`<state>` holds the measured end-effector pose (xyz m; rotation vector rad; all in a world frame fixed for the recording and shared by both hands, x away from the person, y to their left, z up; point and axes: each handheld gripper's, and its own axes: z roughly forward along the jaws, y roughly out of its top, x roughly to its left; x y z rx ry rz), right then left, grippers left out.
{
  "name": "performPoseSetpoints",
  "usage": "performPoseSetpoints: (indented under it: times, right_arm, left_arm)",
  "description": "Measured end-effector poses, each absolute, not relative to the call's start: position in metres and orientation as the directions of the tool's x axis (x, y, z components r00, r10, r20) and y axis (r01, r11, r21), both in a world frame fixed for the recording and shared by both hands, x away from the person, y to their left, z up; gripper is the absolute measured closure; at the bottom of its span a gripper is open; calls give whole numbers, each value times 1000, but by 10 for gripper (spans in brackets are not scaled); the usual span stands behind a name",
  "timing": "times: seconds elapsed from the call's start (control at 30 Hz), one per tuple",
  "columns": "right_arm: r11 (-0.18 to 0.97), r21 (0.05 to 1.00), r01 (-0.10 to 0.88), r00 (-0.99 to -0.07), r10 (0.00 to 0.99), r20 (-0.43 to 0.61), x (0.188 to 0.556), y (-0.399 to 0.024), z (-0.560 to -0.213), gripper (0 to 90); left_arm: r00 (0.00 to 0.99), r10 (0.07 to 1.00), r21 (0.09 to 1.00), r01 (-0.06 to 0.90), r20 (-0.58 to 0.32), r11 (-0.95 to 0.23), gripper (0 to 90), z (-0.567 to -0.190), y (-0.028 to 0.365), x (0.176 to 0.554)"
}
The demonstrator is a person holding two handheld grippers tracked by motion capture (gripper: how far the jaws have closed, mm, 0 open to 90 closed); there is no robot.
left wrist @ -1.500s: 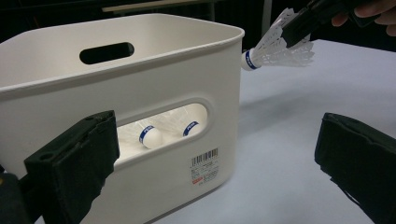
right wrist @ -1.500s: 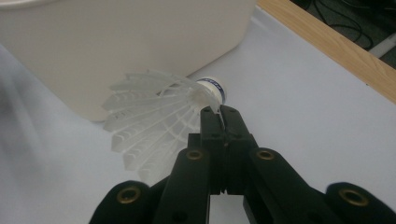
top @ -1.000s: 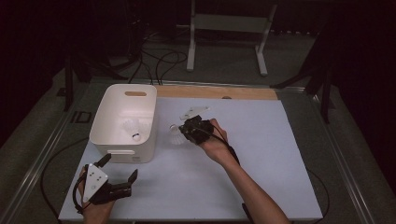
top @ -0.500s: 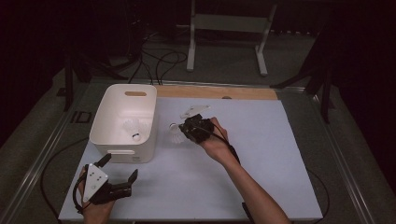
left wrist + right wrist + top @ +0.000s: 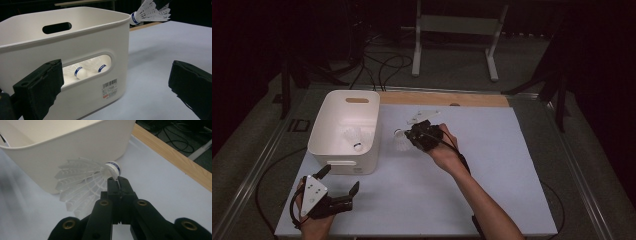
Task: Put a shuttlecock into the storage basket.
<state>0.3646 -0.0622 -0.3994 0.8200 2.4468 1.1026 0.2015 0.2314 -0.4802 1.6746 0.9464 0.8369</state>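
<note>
A white bin (image 5: 325,125) stands at the table's left, with a white shuttlecock (image 5: 353,136) lying inside. My right gripper (image 5: 411,136) hovers just right of the bin, shut on another shuttlecock (image 5: 401,144) near its cork, feathers toward the bin. In the right gripper view the jaws (image 5: 119,183) pinch the shuttlecock (image 5: 82,180) right at the bin wall (image 5: 75,142). My left gripper (image 5: 341,177) rests open near the table's front left, in front of the bin. Its view (image 5: 117,75) shows two shuttlecock corks (image 5: 81,72) through the bin's handle hole and the held shuttlecock (image 5: 150,12) above the rim.
The pale table top (image 5: 512,160) stretches right of the right hand. A wooden strip (image 5: 442,99) runs along the far edge. Behind it stand a metal frame (image 5: 452,30) and floor cables (image 5: 382,65).
</note>
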Motion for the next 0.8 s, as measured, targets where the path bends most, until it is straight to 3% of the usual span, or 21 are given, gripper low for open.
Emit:
performPoseSetpoints:
  times: [0.8]
  right_arm:
    - [508,781,362,-776,628,-48,364,-63,-387,899]
  left_arm:
    - [456,886,960,197,89,-198,4,-480,231,201]
